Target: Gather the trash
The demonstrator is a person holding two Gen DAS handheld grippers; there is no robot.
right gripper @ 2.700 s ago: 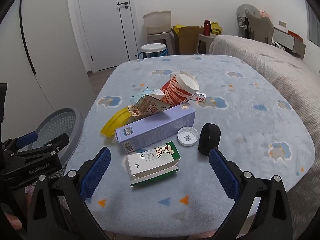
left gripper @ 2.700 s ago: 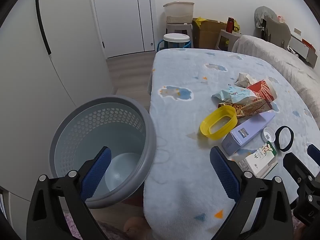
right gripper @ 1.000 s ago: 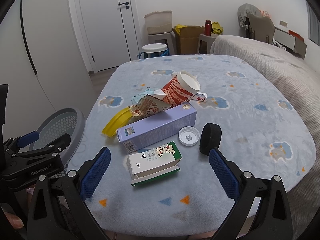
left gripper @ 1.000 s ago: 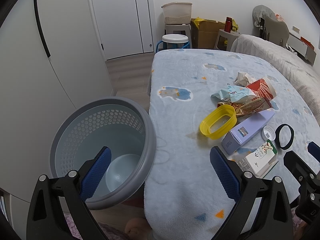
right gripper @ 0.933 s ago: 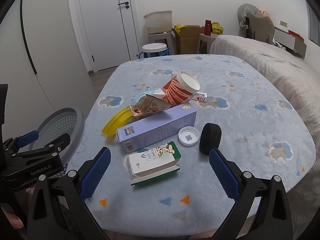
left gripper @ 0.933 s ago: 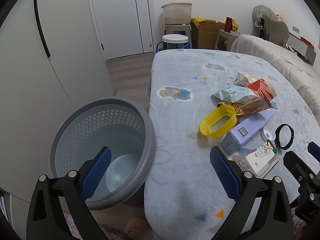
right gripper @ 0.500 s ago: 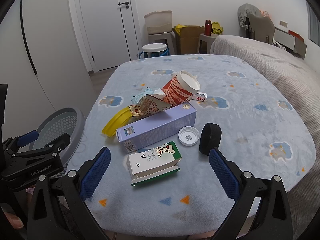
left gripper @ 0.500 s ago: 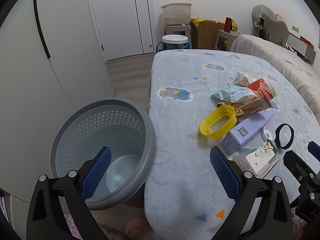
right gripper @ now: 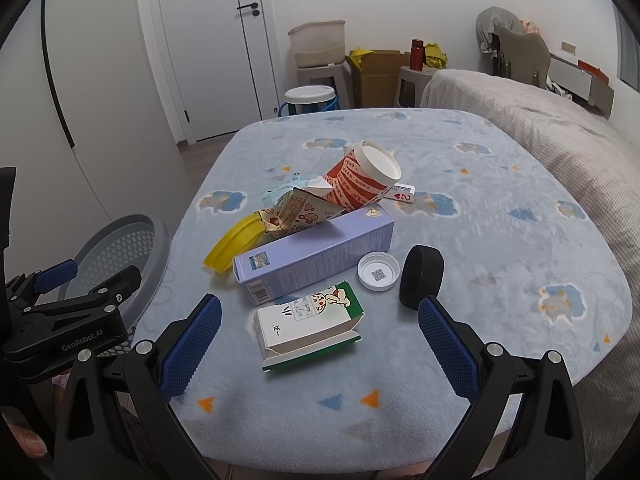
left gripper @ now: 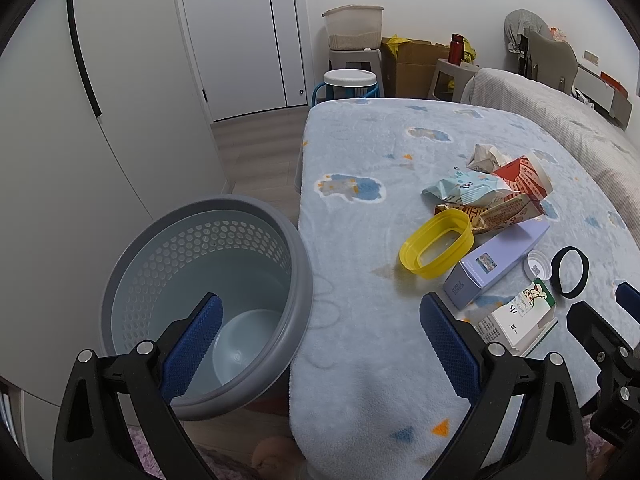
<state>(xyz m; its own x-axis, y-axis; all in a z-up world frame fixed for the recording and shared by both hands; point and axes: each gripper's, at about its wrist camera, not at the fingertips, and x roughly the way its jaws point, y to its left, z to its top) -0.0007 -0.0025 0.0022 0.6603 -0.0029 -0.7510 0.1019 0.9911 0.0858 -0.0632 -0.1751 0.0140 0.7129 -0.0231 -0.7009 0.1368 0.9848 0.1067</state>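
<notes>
Essentially unchanged: left tongs (left gripper: pixel 320 340) stay wide over the grey perforated plastic bin (left gripper: pixel 208 304); right tongs (right gripper: pixel 318 336) stay wide, empty, before the green-and-white milk carton (right gripper: pixel 308 326).

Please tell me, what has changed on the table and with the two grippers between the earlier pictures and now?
Almost nothing changed. Both views shifted very slightly, so the grippers barely drifted. The left gripper and the right gripper are open and empty as before. The milk carton, purple box, paper cup and grey basket lie where they were.
</notes>
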